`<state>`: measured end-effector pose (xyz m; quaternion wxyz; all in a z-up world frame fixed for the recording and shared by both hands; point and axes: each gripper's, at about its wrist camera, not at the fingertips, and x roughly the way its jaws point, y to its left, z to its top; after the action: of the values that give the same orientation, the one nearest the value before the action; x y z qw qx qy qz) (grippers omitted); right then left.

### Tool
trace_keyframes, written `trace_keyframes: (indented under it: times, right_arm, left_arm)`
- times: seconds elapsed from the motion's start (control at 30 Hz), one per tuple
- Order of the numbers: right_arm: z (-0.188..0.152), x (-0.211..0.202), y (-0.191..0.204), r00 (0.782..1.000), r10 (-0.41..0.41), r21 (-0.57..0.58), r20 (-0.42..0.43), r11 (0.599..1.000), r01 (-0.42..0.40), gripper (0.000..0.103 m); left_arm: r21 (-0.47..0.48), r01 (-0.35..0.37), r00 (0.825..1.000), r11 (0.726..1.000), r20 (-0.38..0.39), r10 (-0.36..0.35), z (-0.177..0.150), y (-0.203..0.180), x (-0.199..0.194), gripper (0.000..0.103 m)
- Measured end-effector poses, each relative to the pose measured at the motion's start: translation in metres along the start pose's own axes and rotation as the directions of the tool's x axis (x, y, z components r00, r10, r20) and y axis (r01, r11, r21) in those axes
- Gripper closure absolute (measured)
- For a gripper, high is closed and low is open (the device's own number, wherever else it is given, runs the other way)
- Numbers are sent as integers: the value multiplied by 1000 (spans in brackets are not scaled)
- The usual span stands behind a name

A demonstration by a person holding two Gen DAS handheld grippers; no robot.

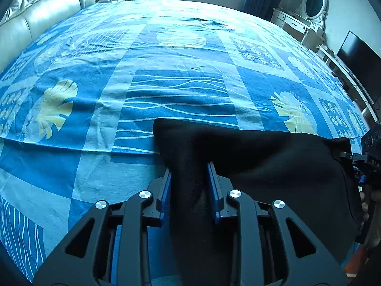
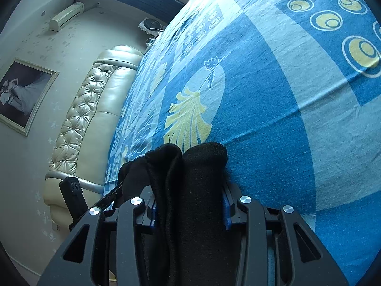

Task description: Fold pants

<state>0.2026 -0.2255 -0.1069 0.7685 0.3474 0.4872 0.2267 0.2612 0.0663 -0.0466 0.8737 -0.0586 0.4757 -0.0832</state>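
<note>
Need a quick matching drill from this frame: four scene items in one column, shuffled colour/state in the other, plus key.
Things:
1. pants
2. bedsheet
3. headboard
4. mirror

Descriptions:
A. cream, tufted
B. black, bunched between both grippers' fingers
C. oval, white frame
D. blue patchwork with yellow leaves

Pairs: 1-B, 2-D, 3-A, 4-C

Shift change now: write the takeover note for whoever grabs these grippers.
Left gripper: shut on a bunch of the black pants.
Right gripper: shut on a thick bundle of the same pants.
Pants: held at the near edge of the bed, on the blue sheet.
Done: both ends gripped.
Left: lay flat, fold, release.
</note>
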Motion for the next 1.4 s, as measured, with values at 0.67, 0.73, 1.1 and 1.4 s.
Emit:
trace_keyframes:
  times: [0.67, 0.73, 1.1, 1.4]
  right_arm:
    - [-60, -105, -16, 999, -25, 116, 23, 993, 22, 36]
    - [-74, -108, -16, 1000, -21, 118, 9, 993, 20, 36]
    - [-91, -82, -7, 999, 39, 140, -27, 990, -35, 35]
    - [-94, -44, 17, 996, -52, 27, -78, 998, 54, 50]
  left_arm:
    - [-346, 323, 934, 881, -32, -355, -89, 66, -66, 17]
    - [-361, 346, 924, 866, -29, -381, -100, 62, -70, 17]
    - [-393, 385, 905, 835, -17, -425, -113, 44, -65, 16]
    - [-341, 387, 904, 856, -40, -425, -110, 18, -53, 41]
